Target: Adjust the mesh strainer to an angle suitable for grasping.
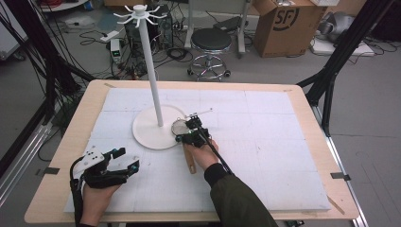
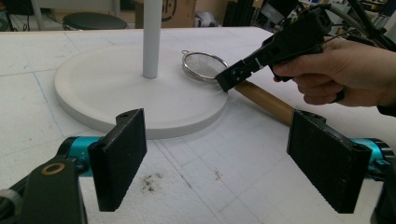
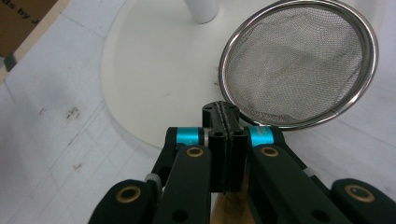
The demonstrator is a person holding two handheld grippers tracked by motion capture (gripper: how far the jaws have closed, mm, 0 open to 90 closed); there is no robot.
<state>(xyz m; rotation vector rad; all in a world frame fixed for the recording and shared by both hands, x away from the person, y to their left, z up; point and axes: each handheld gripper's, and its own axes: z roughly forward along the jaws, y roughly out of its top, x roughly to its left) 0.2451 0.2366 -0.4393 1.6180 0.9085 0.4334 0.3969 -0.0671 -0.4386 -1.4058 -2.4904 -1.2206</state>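
Item: mesh strainer, round steel rim, wooden handle. It is lying on the white foam mat with its bowl resting against the edge of the round base of the white hook stand; the bowl is holding nothing.

Right gripper: jaws are pressing fully together, sitting over the neck where handle meets rim; whether they are pinching the strainer cannot be told.

Left gripper: jaws are standing wide apart, gripping nothing, resting on the mat at the near left, well apart from the strainer.
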